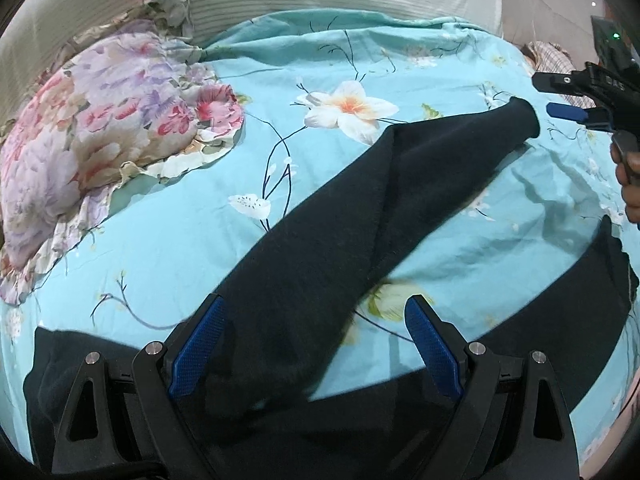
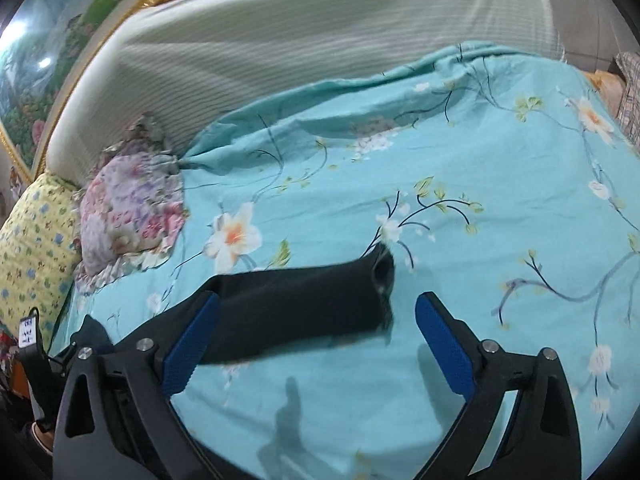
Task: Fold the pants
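Black pants (image 1: 320, 248) lie spread on a turquoise floral bedsheet (image 1: 180, 240). One leg runs up to the right and ends in a cuff (image 1: 520, 120); the other leg (image 1: 580, 292) stretches off to the right. My left gripper (image 1: 314, 344) hovers open over the upper part of the pants, with the leg passing between its blue pads without touching them. In the right wrist view the leg (image 2: 300, 304) and its open cuff (image 2: 384, 280) lie between the fingers of my right gripper (image 2: 318, 344), which stands open. The right gripper (image 1: 556, 96) also shows at the far right, held by a hand (image 1: 628, 184).
A ruffled floral pillow (image 1: 100, 140) lies at the sheet's left, with a yellow patterned pillow (image 2: 36, 248) beyond it. A white ribbed headboard cover (image 2: 280, 48) rises behind the bed, under a gold-framed picture (image 2: 60, 40). Plaid fabric (image 1: 552, 56) sits at the far right edge.
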{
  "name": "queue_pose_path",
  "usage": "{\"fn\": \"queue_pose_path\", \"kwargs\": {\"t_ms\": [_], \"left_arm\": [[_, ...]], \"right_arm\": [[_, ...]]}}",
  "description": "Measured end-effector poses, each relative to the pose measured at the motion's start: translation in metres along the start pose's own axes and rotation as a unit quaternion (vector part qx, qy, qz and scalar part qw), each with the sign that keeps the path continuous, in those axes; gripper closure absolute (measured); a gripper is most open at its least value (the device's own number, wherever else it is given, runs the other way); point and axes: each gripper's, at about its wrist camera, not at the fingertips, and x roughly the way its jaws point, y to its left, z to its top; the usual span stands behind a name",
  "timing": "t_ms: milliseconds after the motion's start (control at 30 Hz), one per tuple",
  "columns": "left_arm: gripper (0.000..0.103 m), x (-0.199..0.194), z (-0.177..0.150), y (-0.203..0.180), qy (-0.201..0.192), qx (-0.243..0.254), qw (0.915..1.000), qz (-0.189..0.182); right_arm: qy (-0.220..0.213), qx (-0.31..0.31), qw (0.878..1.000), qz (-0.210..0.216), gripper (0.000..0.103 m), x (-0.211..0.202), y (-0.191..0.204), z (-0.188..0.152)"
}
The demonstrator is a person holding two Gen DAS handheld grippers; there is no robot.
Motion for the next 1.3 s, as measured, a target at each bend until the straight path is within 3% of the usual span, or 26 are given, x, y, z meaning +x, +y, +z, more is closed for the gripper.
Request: {"fn": "queue_pose_path", "kwargs": {"t_ms": [167, 233, 300, 367, 433, 467, 533, 600, 667, 933, 1300], "left_arm": [[0.012, 0.021, 0.01, 0.003, 0.021, 0.009, 0.9997, -0.006], [0.013, 0.026, 0.013, 0.007, 0.027, 0.008, 0.9995, -0.012], [0.016, 0.028, 0.014, 0.011, 0.029, 0.009, 0.9993, -0.022], [0.029, 0.03, 0.013, 0.014, 0.036, 0.014, 0.9988, -0.029], [0.057, 0.029, 0.011, 0.016, 0.042, 0.02, 0.9981, -0.04], [0.064, 0.027, 0.01, 0.017, 0.041, 0.022, 0.998, -0.043], [0.087, 0.021, 0.009, 0.019, 0.037, 0.023, 0.9975, -0.055], [0.097, 0.015, 0.008, 0.021, 0.03, 0.021, 0.9972, -0.065], [0.098, 0.005, 0.006, 0.022, 0.02, 0.021, 0.9972, -0.069], [0.099, -0.047, -0.01, 0.024, -0.028, 0.006, 0.9951, -0.095], [0.099, -0.082, -0.07, 0.007, -0.041, -0.011, 0.9902, -0.133]], "right_arm": [[0.032, 0.005, 0.999, 0.003, 0.016, 0.031, -0.013, 0.016], [0.044, 0.005, 0.999, 0.003, 0.026, 0.042, -0.017, 0.018], [0.058, 0.009, 0.998, 0.003, 0.045, 0.052, -0.023, 0.02], [0.069, 0.012, 0.998, 0.007, 0.061, 0.06, -0.026, 0.019], [0.074, 0.006, 0.997, 0.002, 0.077, 0.064, -0.028, 0.019], [0.072, 0.003, 0.997, 0.001, 0.087, 0.064, -0.03, 0.019], [0.064, 0.008, 0.998, 0.009, 0.09, 0.061, -0.033, 0.019], [0.056, 0.016, 0.998, 0.017, 0.093, 0.056, -0.036, 0.019], [0.046, 0.016, 0.999, 0.015, 0.1, 0.049, -0.037, 0.02], [0.011, -0.013, 0.999, 0.04, 0.1, 0.011, -0.025, 0.011], [-0.036, -0.044, 0.994, 0.09, 0.1, -0.059, -0.031, -0.046]]}}
